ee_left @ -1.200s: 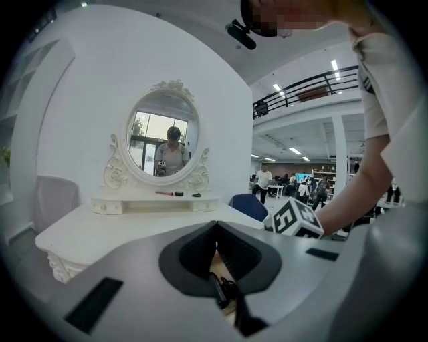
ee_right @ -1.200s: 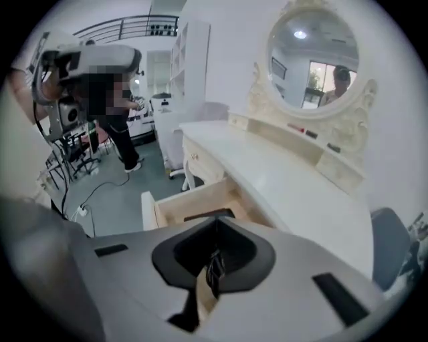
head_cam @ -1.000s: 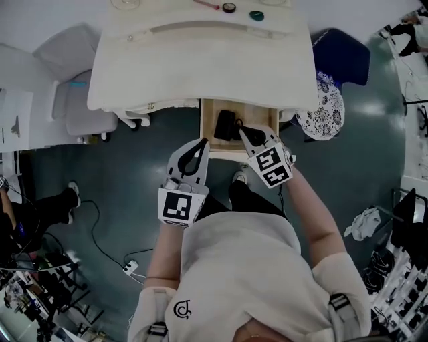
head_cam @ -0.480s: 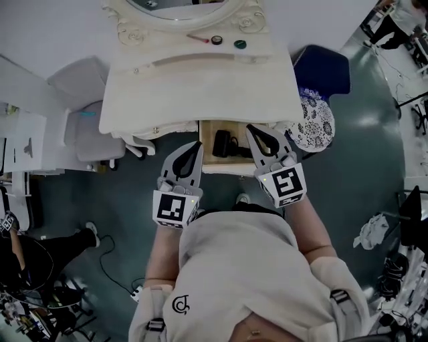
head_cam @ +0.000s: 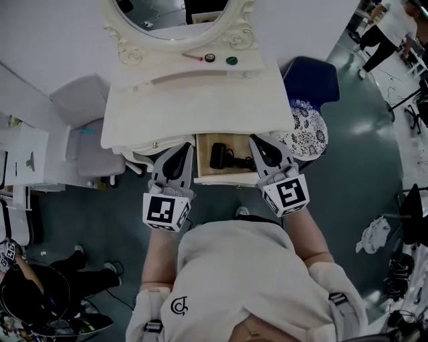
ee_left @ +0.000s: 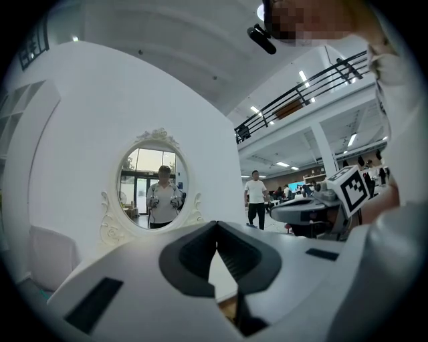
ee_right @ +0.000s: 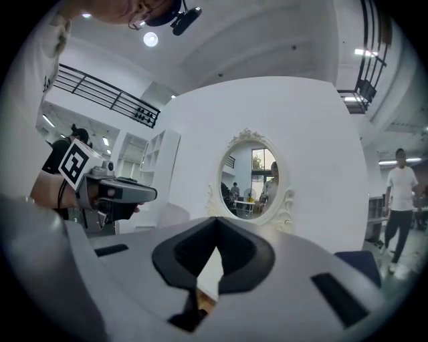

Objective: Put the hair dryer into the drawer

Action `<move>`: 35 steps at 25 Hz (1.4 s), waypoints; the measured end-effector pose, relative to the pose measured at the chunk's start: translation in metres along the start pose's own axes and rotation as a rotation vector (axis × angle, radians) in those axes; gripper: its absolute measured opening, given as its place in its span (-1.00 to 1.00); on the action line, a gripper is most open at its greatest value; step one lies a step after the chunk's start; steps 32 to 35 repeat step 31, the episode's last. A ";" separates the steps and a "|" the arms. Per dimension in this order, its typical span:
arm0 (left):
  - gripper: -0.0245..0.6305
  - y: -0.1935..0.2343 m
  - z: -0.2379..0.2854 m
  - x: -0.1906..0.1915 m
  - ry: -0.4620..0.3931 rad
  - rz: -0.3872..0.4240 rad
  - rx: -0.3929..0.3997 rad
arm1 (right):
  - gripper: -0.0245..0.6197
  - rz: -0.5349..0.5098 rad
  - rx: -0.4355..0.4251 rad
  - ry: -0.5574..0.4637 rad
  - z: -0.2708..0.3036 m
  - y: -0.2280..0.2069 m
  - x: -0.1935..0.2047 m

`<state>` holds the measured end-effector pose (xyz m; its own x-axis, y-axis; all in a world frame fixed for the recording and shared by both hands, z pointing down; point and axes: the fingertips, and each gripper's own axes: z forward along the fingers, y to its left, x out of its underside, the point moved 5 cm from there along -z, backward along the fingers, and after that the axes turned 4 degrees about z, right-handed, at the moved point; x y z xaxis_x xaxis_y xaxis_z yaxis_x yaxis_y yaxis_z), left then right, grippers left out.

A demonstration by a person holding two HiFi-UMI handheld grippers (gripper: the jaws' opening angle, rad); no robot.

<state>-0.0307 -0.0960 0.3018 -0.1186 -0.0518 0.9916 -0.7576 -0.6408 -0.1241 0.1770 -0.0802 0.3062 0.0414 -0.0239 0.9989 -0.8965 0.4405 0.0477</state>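
Lifting up and out of the drawer, by the look of the right claw: shut tight tip to tip, nothing between the pads, held level and aimed at the far wall. Likewise the left claw: pinched closed, empty, level, alongside at about the same height.

Just below and between the two claw tips, the open drawer, with the hair dryer lying dark on the wooden floor and its cord trailing toward the right claw's side. Touched by neither claw; clear gap above it.

Suggests a dryer let go and left inside, so the placing step likely done. Drawer open all the same; perhaps only a push shut remaining, though not asked for by the task.

Against the view from a second ago: right claw then dipped down into the drawer, tip right over the dryer; now raised clear at the drawer's right front corner. Left claw then lower and nearer the body, short of the drawer; now up beside the drawer's left edge. Dryer in the same spot throughout.

Beyond the claw tips, the pale surface, bare in front; at its back a red stick, a dark round piece and a green round piece. Farthest off, the oval mirror on the wall.
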 end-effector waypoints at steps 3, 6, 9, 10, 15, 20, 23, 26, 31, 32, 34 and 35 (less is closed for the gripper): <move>-0.89 -0.003 -0.001 -0.001 0.002 0.004 0.008 | -0.90 0.018 0.009 -0.004 -0.002 0.002 0.001; -0.89 -0.006 -0.003 -0.002 0.002 0.013 0.012 | -0.91 0.024 0.012 -0.003 -0.005 0.005 0.001; -0.89 -0.005 -0.008 -0.002 0.010 0.024 0.005 | -0.91 0.033 -0.006 -0.008 -0.005 0.011 0.001; -0.88 -0.005 -0.009 -0.001 0.012 0.025 0.003 | -0.91 0.047 -0.009 -0.007 -0.006 0.013 0.002; -0.89 -0.006 -0.013 0.000 0.015 0.026 -0.006 | -0.91 0.055 -0.004 0.000 -0.008 0.016 0.005; -0.88 -0.006 -0.013 0.000 0.018 0.026 -0.002 | -0.91 0.047 0.016 0.002 -0.006 0.018 0.004; -0.89 -0.004 -0.011 -0.002 0.014 0.024 -0.004 | -0.91 0.061 0.016 0.005 -0.004 0.021 0.007; -0.88 -0.001 -0.008 -0.002 0.014 0.024 -0.001 | -0.91 0.076 0.013 0.006 0.000 0.021 0.009; -0.88 -0.001 -0.005 0.000 0.019 0.021 0.010 | -0.91 0.075 0.012 0.003 0.003 0.020 0.007; -0.88 -0.001 -0.005 0.000 0.019 0.021 0.010 | -0.91 0.075 0.012 0.003 0.003 0.020 0.007; -0.88 -0.001 -0.005 0.000 0.019 0.021 0.010 | -0.91 0.075 0.012 0.003 0.003 0.020 0.007; -0.88 -0.001 -0.005 0.000 0.019 0.021 0.010 | -0.91 0.075 0.012 0.003 0.003 0.020 0.007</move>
